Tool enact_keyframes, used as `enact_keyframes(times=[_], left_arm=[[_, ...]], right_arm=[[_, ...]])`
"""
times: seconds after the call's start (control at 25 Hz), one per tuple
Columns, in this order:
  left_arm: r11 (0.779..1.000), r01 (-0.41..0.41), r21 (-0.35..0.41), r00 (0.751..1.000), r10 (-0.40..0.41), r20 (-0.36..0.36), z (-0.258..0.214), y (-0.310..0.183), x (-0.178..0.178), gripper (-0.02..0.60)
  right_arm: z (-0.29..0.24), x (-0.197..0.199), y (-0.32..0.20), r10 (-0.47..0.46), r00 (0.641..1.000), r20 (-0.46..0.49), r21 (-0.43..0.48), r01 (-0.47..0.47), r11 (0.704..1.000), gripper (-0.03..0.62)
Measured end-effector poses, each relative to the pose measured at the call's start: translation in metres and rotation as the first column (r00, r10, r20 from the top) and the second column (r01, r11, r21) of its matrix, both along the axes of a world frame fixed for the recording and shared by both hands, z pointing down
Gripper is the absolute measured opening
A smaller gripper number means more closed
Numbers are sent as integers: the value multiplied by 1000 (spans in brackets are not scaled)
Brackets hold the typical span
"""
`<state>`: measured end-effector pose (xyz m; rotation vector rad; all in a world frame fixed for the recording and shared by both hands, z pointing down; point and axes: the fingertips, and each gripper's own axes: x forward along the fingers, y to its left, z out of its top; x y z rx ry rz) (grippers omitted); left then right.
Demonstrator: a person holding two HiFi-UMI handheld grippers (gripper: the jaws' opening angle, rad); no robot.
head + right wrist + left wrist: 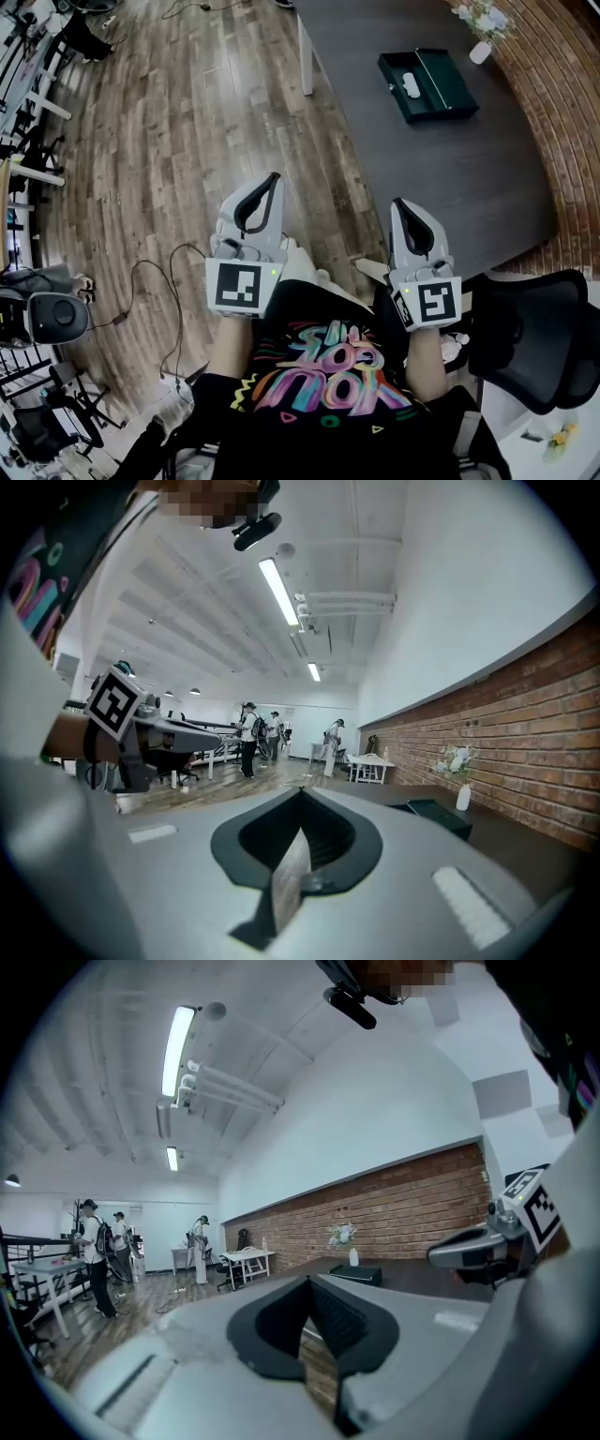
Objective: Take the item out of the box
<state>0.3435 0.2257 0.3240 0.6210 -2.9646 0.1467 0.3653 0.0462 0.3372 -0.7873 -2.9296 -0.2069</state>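
Observation:
An open dark green box [427,84] lies on the dark table [450,178], far ahead of both grippers, with a white item [411,85] inside it. The box also shows small in the left gripper view [356,1274] and in the right gripper view [439,816]. My left gripper [273,178] is held close to my body over the wood floor, its jaws shut on nothing [307,1281]. My right gripper [397,202] hovers near the table's near edge, its tips together and empty [301,790]. Both point roughly level toward the table.
A white vase of flowers [481,49] stands just right of the box by the brick wall [562,112]. A black office chair [534,337] sits at my right. Cables [155,300] trail on the floor at my left. Several people stand far across the room [98,1251].

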Motion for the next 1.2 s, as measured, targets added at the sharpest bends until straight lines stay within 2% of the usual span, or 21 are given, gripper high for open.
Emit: enact_keyframes(times=[0.32, 0.76, 1.0, 1.2], left_arm=[[1000, -10, 18, 1000, 11, -9, 10, 10, -53, 2], [997, -77, 3, 997, 77, -2, 0, 39, -208, 2], [995, -97, -5, 995, 97, 3, -2, 67, -270, 2], [992, -124, 3, 992, 124, -10, 5, 85, -305, 2]], right_arm=[[13, -45, 16, -1, 1000, -28, 16, 2, 1000, 0], [7, -186, 49, 51, 998, -28, 23, -51, 998, 0], [7, -245, 66, 91, 996, -25, 27, -91, 996, 0], [14, -277, 75, 148, 988, -34, 54, -146, 988, 0]])
